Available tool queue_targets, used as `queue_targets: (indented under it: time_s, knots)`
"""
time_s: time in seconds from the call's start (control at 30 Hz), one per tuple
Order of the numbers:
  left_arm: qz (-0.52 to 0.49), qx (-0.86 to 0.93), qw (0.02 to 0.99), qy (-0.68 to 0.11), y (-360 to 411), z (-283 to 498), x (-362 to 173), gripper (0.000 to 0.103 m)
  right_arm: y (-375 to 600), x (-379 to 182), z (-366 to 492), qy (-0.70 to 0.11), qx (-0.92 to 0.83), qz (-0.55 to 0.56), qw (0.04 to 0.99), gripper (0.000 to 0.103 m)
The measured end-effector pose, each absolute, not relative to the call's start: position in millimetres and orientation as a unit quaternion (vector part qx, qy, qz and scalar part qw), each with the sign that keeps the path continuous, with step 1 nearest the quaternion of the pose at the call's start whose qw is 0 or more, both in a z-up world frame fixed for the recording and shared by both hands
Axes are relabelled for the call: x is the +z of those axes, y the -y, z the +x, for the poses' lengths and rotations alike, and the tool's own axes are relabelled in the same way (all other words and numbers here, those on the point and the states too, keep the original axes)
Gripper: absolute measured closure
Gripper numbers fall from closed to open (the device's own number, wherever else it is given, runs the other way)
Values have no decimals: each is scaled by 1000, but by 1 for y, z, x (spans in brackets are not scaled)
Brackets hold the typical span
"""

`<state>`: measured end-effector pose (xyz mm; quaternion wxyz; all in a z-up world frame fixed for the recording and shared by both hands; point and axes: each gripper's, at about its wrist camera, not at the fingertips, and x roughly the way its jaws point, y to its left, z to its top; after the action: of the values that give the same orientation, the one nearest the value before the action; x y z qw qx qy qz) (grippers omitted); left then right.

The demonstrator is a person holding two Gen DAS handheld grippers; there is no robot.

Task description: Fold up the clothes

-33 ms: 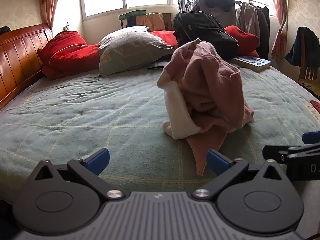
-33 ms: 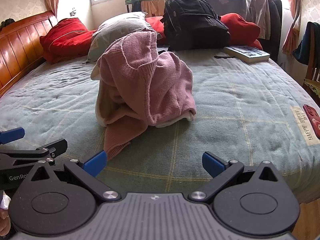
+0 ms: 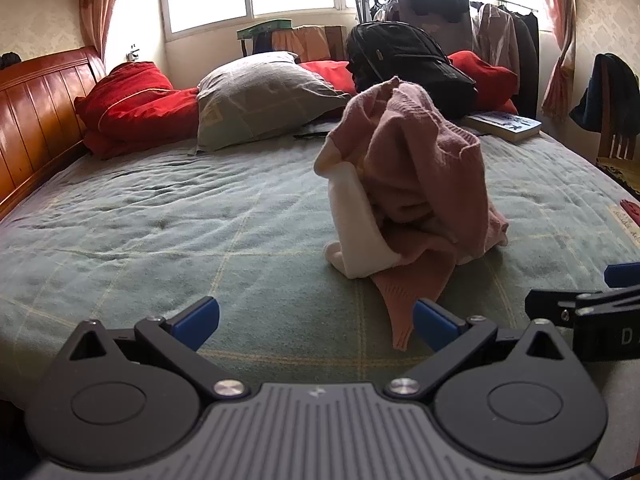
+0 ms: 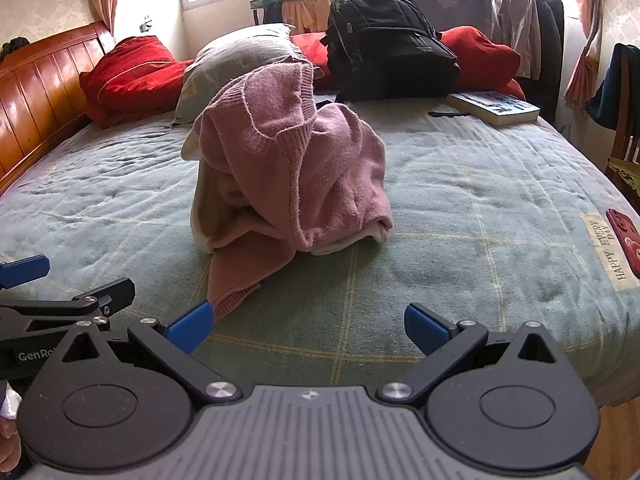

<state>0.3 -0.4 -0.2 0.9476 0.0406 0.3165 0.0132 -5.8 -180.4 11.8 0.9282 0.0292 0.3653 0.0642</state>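
Note:
A pink knitted sweater with a white inner layer stands in a crumpled heap on the green checked bedspread. One sleeve trails toward me. My left gripper hangs open just short of the heap, and the sleeve's cuff lies beside its right blue pad. In the right wrist view the sweater sits ahead and slightly left. My right gripper is open and holds nothing, and the sleeve end reaches its left pad. Both grippers sit side by side.
A black backpack, a grey pillow, red pillows and a book lie at the bed's far side. A red phone rests near the right edge. There is a wooden headboard on the left and a chair on the right.

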Motion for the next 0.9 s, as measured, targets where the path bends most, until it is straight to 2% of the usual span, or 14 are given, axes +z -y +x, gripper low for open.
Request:
queue_targets:
  time_s: [0.9]
  knots:
    - [43, 3, 948, -316, 5, -2, 1, 1, 181, 11, -5, -366, 64, 29, 928, 0]
